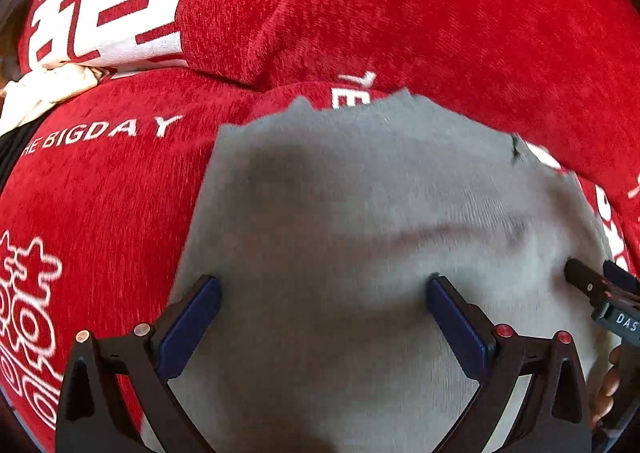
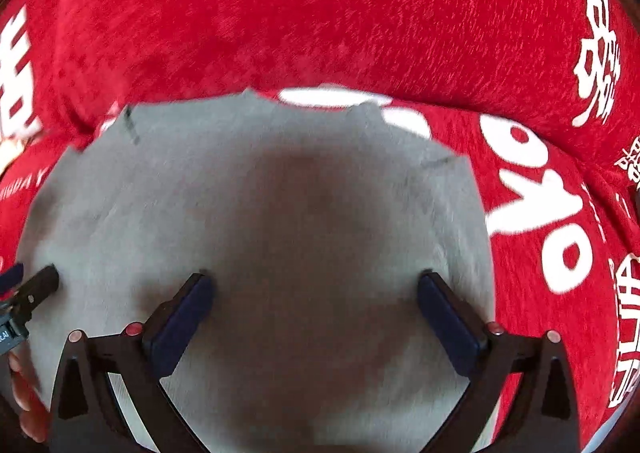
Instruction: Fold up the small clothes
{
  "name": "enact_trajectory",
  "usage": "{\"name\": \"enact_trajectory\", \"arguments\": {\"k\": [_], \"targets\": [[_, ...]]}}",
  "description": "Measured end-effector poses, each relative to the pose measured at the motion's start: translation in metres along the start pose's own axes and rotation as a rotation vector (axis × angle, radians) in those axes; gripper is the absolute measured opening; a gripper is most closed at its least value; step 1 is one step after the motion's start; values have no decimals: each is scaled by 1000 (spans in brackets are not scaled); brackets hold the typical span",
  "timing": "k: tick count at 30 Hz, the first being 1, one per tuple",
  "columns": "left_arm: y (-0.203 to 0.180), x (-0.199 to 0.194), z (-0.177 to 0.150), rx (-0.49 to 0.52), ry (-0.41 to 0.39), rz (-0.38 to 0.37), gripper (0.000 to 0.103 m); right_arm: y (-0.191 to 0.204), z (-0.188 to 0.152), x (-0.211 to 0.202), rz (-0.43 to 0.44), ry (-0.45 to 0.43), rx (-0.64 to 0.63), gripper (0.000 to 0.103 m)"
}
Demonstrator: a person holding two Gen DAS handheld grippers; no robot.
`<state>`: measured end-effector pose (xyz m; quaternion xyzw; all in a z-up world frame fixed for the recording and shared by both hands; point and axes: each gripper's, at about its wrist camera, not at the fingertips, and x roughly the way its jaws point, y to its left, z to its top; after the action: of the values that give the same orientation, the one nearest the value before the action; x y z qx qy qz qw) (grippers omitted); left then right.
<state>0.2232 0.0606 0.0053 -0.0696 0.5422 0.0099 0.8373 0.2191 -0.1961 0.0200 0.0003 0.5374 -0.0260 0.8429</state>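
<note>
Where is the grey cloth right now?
The grey cloth lies spread on the red printed cover, under both open grippers, left gripper and right gripper, filling both views' lower middle.

Red printed sofa cover (image 1: 400,13); cream cloth (image 1: 44,89) at its left

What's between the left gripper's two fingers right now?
Only the grey garment, spread flat on the red blanket; left gripper open over it, left wrist view.

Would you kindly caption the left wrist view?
Open left claw over a flat grey knit garment on red plush fabric.
</note>
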Motion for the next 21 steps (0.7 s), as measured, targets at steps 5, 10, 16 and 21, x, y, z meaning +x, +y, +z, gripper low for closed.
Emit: {"name": "enact_trajectory", "arguments": {"k": [5,10,16,21], "targets": [[44,-32,4,-64,-66,-44,103,-17,18,-9,-13,-1,84,102],[92,-4,-19,-134,116,-193,103,-16,-20,-64,-12,-196,91,102],[85,13,-27,-160,136,-290,103,21,-52,-68,3,-199,-13,102],[71,13,-16,-95,80,-292,93,57,-49,-55,5,-150,-112,102]]}}
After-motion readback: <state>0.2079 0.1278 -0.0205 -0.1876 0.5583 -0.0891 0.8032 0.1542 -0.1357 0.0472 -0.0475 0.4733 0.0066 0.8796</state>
